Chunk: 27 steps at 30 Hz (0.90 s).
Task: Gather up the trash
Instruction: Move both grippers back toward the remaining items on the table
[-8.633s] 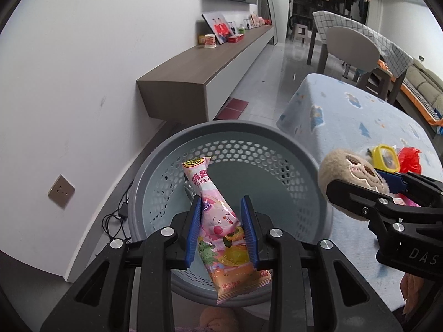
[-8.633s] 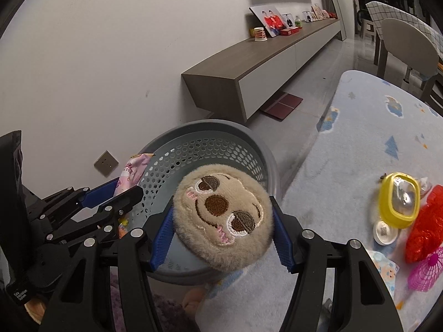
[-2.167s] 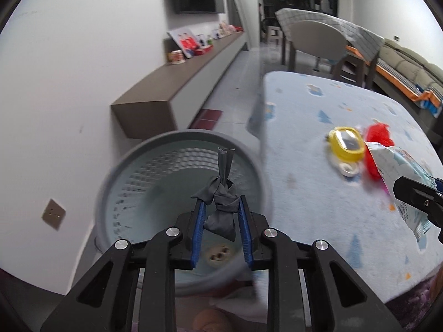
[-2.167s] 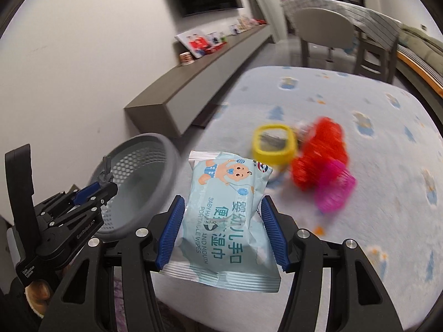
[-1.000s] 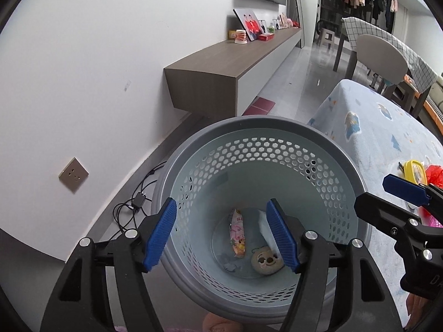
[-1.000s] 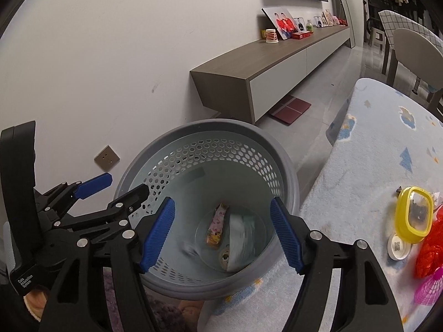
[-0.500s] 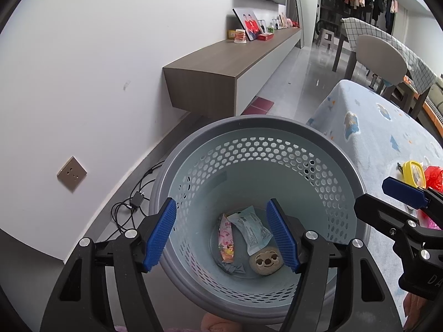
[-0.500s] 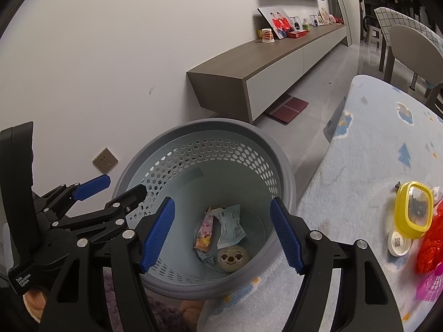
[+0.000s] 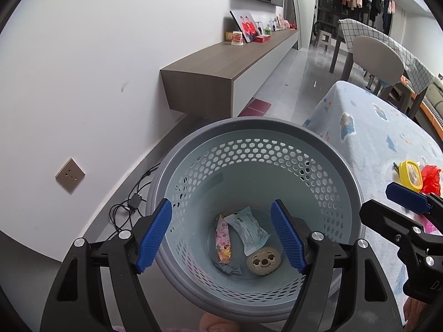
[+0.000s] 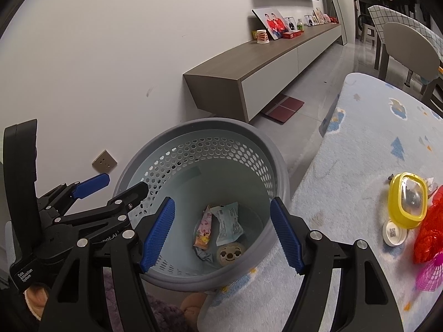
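Observation:
A round grey perforated basket (image 9: 257,123) stands on the floor beside the table. At its bottom lie a pink snack wrapper (image 9: 223,242), a pale blue wipes packet (image 9: 249,232), a round plush sloth face (image 9: 264,261) and a knotted grey scrap (image 9: 231,269). My left gripper (image 9: 220,210) hangs over the basket mouth; its jaws are opening and nothing is between them. My right gripper (image 10: 221,204) hovers over the same basket (image 10: 210,123), open and empty. The right gripper (image 9: 376,202) also shows at the right edge of the left wrist view.
On the blue patterned tablecloth (image 10: 360,166) at the right lie a yellow container (image 10: 407,203), a white cap (image 10: 393,232), red mesh (image 10: 429,235) and pink mesh (image 10: 432,274). A low wall cabinet (image 9: 221,66), a wall socket (image 9: 70,175) and floor cables (image 9: 130,204) lie beyond the basket.
The wipes packet, a blur inside the basket a second ago, now lies still at the bottom beside the wrapper. The left jaws have spread a little wider. Both hands have stayed over the basket.

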Each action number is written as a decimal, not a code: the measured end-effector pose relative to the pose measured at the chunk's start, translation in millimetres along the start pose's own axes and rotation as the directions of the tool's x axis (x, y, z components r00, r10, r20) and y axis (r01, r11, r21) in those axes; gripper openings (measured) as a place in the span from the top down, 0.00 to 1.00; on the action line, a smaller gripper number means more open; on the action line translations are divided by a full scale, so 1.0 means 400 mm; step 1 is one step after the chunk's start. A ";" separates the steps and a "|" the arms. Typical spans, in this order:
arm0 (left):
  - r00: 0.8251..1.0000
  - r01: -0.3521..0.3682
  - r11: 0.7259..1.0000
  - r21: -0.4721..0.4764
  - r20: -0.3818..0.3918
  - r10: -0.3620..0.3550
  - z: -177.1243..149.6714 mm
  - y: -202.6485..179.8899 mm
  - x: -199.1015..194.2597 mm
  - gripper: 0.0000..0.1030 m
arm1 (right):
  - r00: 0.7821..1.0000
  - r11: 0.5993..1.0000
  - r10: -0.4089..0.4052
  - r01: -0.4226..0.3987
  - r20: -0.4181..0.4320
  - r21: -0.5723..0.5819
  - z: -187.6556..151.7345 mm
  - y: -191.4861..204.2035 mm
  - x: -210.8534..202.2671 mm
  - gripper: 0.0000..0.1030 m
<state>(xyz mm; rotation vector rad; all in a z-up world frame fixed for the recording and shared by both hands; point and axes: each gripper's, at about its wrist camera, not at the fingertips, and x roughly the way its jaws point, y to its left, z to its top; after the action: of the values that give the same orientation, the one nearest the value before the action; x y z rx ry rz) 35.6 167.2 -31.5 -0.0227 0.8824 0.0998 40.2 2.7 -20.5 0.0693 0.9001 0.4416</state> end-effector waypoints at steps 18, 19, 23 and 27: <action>0.997 0.061 0.997 0.044 0.053 -0.063 -0.014 -0.054 -0.055 0.18 | 0.994 0.992 -0.102 0.097 0.048 0.084 -0.085 -0.058 -0.133 0.34; 0.995 0.072 0.996 0.049 0.058 -0.075 -0.014 -0.061 -0.062 0.16 | 0.992 0.990 -0.112 0.107 0.051 0.095 -0.090 -0.069 -0.143 0.34; 0.991 0.114 0.991 0.064 0.068 -0.118 -0.015 -0.091 -0.082 0.12 | 0.986 0.977 -0.160 0.150 0.055 0.150 -0.129 -0.123 -0.194 0.31; 0.985 0.150 0.984 0.091 0.073 -0.157 -0.013 -0.134 -0.099 0.11 | 0.974 0.956 -0.219 0.204 0.052 0.209 -0.173 -0.185 -0.249 0.31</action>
<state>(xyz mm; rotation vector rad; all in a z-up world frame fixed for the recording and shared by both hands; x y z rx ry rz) 11.8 110.3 -5.4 -0.0065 0.8010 -0.0808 -41.5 -113.2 -7.8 0.1730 0.8663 0.1453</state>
